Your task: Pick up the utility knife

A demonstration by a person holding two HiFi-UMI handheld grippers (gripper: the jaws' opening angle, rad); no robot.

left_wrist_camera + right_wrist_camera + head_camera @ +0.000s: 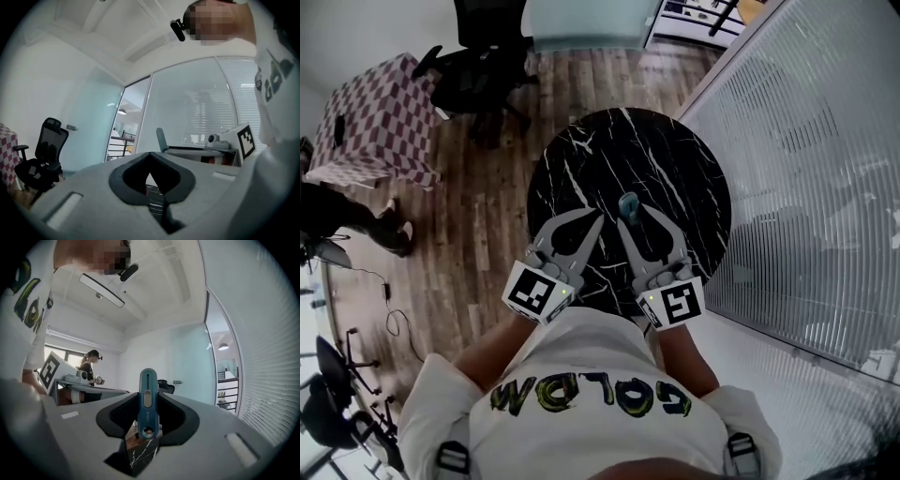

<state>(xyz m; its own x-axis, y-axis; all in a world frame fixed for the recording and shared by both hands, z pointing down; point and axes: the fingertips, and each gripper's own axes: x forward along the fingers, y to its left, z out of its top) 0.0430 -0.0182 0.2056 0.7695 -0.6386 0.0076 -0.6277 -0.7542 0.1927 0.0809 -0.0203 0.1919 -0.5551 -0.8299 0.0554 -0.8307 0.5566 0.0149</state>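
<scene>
The blue utility knife (147,398) stands upright between the jaws of my right gripper (148,414), which is shut on its lower part. In the head view, the knife (628,202) shows as a small blue tip at the right gripper (630,216), raised over the round black marble table (675,159). My left gripper (597,219) hangs beside it on the left, its fingertips meeting with nothing between them. From the left gripper view, the left gripper (150,154) looks out level across the room, and the right gripper's marker cube (245,139) shows at the right.
A glass wall with blinds (806,187) runs close along the table's right side. On the wooden floor to the left are a checkered-cloth table (380,122), black office chairs (478,70) and a person's legs (342,214). Another person (91,364) stands across the room.
</scene>
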